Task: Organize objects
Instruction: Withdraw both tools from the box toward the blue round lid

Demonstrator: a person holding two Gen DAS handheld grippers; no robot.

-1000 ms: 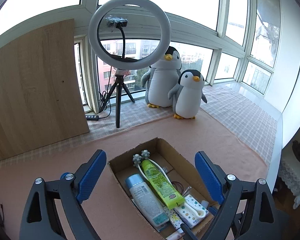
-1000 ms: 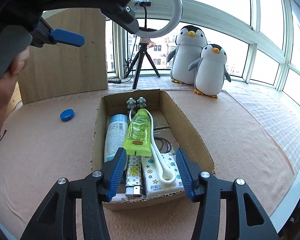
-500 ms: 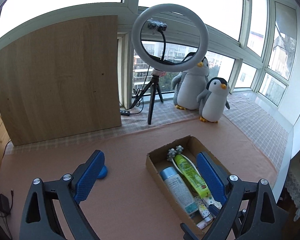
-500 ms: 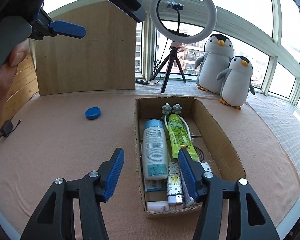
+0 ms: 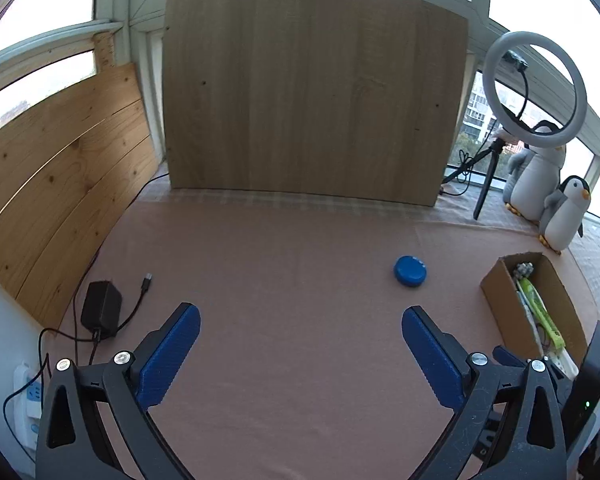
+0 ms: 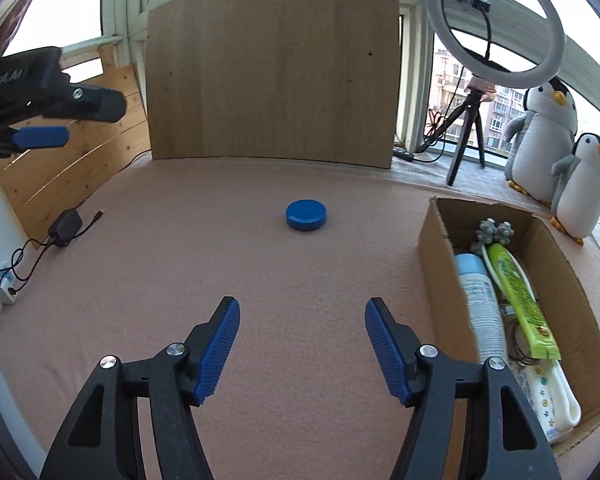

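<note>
The right gripper (image 6: 302,344) fills the lower middle of its own view, jaws spread wide and holding nothing, above bare pink cloth (image 6: 180,264). Straight ahead of the gap, near the centre of the frame, lies the blue lid (image 6: 306,215), flat on the cloth and well apart from everything else. It looks like the one loose thing left to tidy. At the right edge of the frame sits the cardboard box (image 6: 434,236), already packed with a pale blue bottle (image 6: 480,304), a green tube (image 6: 518,296) and a white roller (image 6: 494,232)

The left gripper (image 5: 300,346) sits at the bottom of its own view, jaws also spread and empty, with the lid (image 5: 410,271) up and to the right of it and the box (image 5: 500,304) at the right edge. A black charger (image 5: 101,314) with its cable lies at the lower left

Risks, as I judge them: the lid is low and flat, so fingers closing from above may skate over its rim or push it across the cloth instead of catching it. A shallow pinch could let it tip and drop on the way to the box. The box is crowded, so a lid dropped on the tube may slide or perch badly. Both grippers heading for the same lid could knock together
</note>
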